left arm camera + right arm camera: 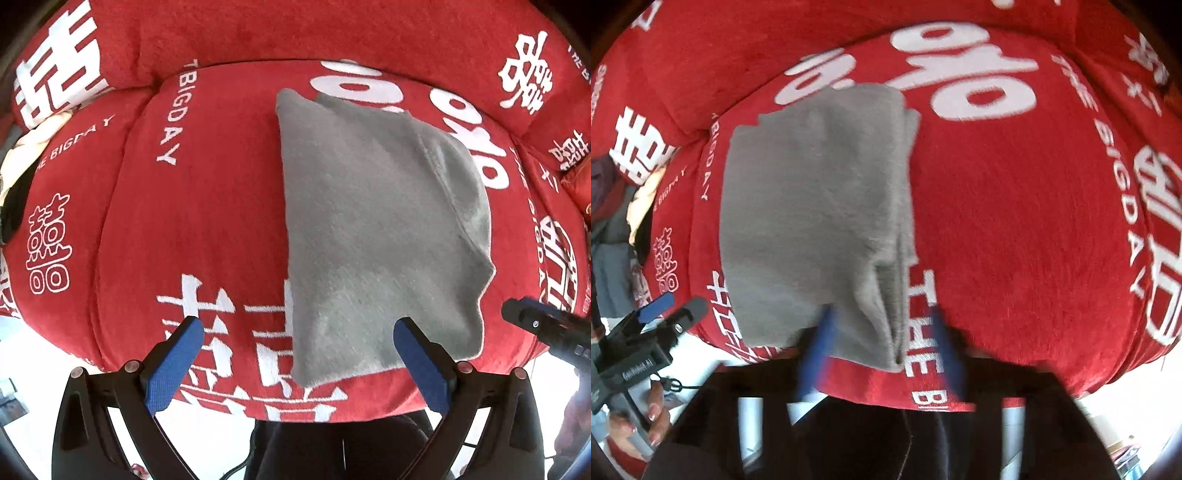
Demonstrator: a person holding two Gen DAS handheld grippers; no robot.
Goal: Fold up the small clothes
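Now, garment: your folded grey fleece cloth (376, 229) lies flat on the red plush sofa cover with white lettering (221, 155), near its front edge.
Left gripper (299, 354): blue-padded jaws spread, empty, over the cloth's near-left corner.
Right gripper (882, 350): blurred jaws apart, straddling the cloth's near edge, not pinching.
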